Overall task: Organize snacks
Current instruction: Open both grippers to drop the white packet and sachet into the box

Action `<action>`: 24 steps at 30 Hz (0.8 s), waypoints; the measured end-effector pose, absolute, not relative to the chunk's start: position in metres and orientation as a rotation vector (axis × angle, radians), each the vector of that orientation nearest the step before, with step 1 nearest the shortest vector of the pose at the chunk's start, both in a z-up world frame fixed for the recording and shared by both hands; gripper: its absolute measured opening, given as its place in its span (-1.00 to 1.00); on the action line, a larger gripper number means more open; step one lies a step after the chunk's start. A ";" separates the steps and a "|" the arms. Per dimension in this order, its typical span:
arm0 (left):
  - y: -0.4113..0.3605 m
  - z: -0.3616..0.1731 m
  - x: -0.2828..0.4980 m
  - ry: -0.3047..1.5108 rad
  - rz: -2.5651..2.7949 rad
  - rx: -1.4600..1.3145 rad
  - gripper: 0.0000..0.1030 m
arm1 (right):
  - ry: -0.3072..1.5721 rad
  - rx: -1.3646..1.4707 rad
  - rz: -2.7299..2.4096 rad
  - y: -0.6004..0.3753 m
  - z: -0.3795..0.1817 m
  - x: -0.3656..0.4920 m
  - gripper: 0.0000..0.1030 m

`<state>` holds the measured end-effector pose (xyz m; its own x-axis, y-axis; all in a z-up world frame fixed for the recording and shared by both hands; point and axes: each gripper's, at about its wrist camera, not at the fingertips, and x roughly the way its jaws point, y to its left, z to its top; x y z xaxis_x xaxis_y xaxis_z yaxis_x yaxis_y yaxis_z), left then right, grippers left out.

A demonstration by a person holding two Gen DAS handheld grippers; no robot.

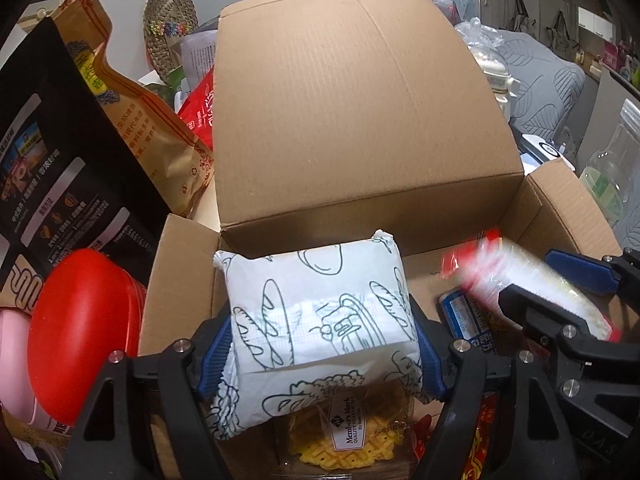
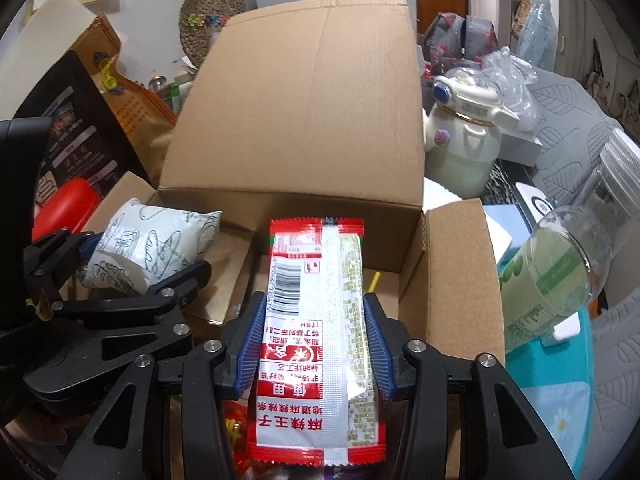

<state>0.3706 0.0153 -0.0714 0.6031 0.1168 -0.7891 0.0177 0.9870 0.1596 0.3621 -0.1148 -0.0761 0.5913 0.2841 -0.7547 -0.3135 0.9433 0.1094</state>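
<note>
Cluttered room, open cardboard box [image 1: 360, 120] at 12 o'clock | left gripper [image 1: 320, 344] fingers pinching white bread packet [image 1: 320, 312] | right gripper [image 2: 316, 344] fingers pinching red snack packet [image 2: 316, 320]

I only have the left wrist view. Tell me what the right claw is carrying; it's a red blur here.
Observer: The right claw has a long red and white snack packet between its blue pads, barcode side up.
Operator: Say where it is relative to the box.
Observer: Its far end hangs over the open cardboard box, near the right wall.
Operator: Report what's under it.
Observer: A yellow stick-like object lies on the box floor; I cannot tell what it is.
</note>
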 end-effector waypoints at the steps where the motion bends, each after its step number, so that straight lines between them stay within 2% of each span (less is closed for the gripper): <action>1: 0.014 -0.072 0.371 0.927 0.060 0.162 0.50 | 0.871 -0.037 0.345 -0.115 -0.076 0.362 -0.03; 12: 0.016 -0.068 0.368 0.941 0.054 0.125 0.51 | 0.862 -0.026 0.357 -0.116 -0.070 0.359 -0.03; 24: 0.020 -0.030 0.345 0.815 0.065 0.097 0.51 | 0.783 0.002 0.376 -0.120 -0.045 0.345 0.00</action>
<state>0.3449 0.0196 -0.0300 0.6843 0.0956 -0.7229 -0.0207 0.9935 0.1118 0.3446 -0.1205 -0.0453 0.6456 0.3314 -0.6880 -0.3298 0.9336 0.1403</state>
